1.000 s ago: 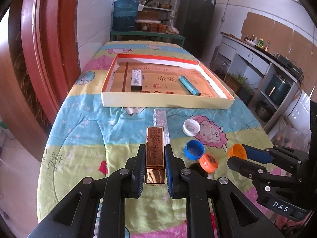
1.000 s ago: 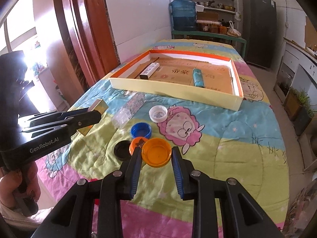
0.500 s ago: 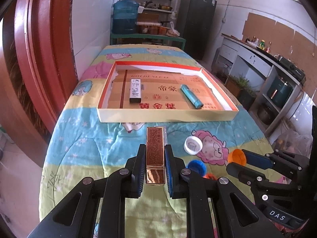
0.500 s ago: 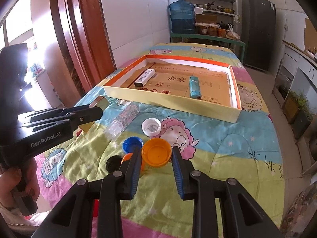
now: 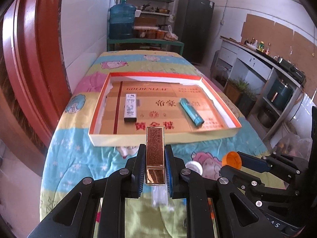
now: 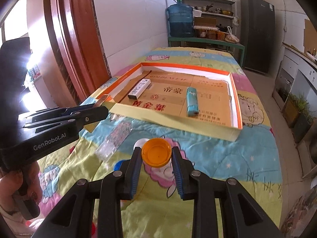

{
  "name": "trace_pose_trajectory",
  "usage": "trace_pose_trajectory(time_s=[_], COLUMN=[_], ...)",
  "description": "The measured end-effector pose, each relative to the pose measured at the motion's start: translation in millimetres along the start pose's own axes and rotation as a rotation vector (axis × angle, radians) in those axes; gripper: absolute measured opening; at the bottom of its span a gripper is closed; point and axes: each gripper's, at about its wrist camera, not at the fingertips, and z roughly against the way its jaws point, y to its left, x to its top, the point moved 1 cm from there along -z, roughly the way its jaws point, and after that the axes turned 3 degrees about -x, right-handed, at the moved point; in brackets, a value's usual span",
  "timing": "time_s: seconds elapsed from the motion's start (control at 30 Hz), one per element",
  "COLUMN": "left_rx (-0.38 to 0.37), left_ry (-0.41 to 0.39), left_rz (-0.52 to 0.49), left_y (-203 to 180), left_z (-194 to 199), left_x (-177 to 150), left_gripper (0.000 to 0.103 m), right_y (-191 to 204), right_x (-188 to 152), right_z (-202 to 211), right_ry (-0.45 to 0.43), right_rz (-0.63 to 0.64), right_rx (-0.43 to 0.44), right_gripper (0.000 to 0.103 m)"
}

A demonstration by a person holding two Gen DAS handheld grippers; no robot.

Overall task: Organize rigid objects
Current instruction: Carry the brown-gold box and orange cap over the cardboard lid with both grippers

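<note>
Both tongs are loaded and held above the desk (image 5: 65, 158), short of the shallow orange-rimmed tray (image 5: 158, 138). The left tongs (image 5: 155, 164) are closed on a slim gold box (image 5: 155, 148), gripped on its two long sides with its far end pointing at the tray's near wall; the right tongs (image 6: 156, 164) are closed on an orange cap (image 6: 156, 152), hollow side up, pinched at opposite points of its rim. To finish this step well, each load probably needs to clear the near wall before it is lowered, and should be set on bare cardboard, in a free patch between or beside the white-and-black box (image 5: 130, 108) on the left of the tray floor and the teal lighter (image 5: 191, 114) on the right, touching neither. Opening the tongs only once the load is close to the floor should keep the cap from rolling and the box from tipping. The gold box is long, mirror-bright at its near end and printed with fine text on top. The cap is plain, round and shallow. A clear plastic case (image 6: 115, 140), a white cap (image 5: 195, 167) and a blue cap (image 6: 118, 165) lie on the patterned cloth, not yet collected.
</note>
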Motion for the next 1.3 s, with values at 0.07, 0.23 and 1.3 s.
trace_pose_trajectory(time_s=[0.07,0.23,1.3], left_rx=[-0.005,-0.023,-0.042], left_ry=[-0.004,-0.011,0.12], left_rz=[0.003,0.009,-0.038], left_y=[1,0,-14], left_z=[-4,-14,-108], left_x=[5,19,68], left_gripper=[0.018,0.018,0.018], right_y=[-1,-9,-86], right_x=[5,23,70], right_z=[-2,-6,-74], right_ry=[-0.007,-0.036,0.015], right_rz=[0.003,0.006,-0.05], right_rx=[-0.006,-0.026,-0.147], right_gripper=[0.031,0.031,0.031])
